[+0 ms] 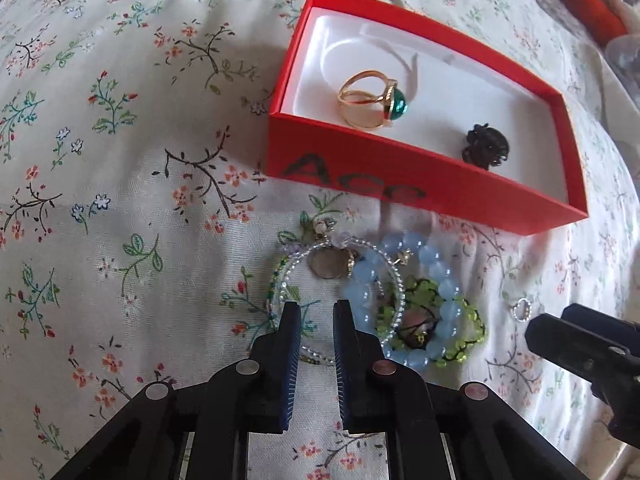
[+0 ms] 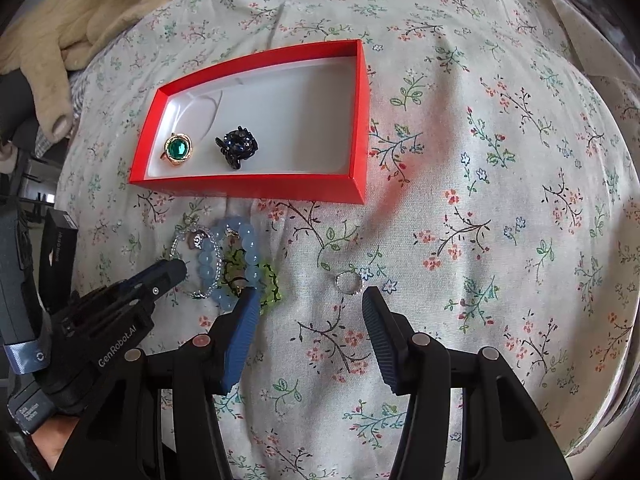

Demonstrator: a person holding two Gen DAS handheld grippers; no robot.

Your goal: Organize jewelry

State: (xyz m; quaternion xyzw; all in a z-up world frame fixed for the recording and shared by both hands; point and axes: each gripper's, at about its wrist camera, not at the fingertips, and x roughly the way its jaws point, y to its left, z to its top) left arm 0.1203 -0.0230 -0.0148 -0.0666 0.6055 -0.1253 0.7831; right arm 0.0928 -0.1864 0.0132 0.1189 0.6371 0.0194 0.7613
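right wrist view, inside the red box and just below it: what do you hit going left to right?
In the red box: green-stone ring → dark blue flower piece. Below it on the floral cloth: clear bead loop → pale blue bead bracelet → green bead bracelet → small silver ring.

Floral bedsheet (image 2: pixel 480 160) (daylit, wrinkled); cream knit fabric (image 2: pixel 80 12) heaped at its edge.

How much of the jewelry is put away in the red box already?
Two pieces lie in the red box: the gold ring with a green stone and a dark flower piece. Neither gripper holds anything; the left gripper hovers by the bracelet pile. Left to do: those bracelets and the small silver ring, all on the bedspread.
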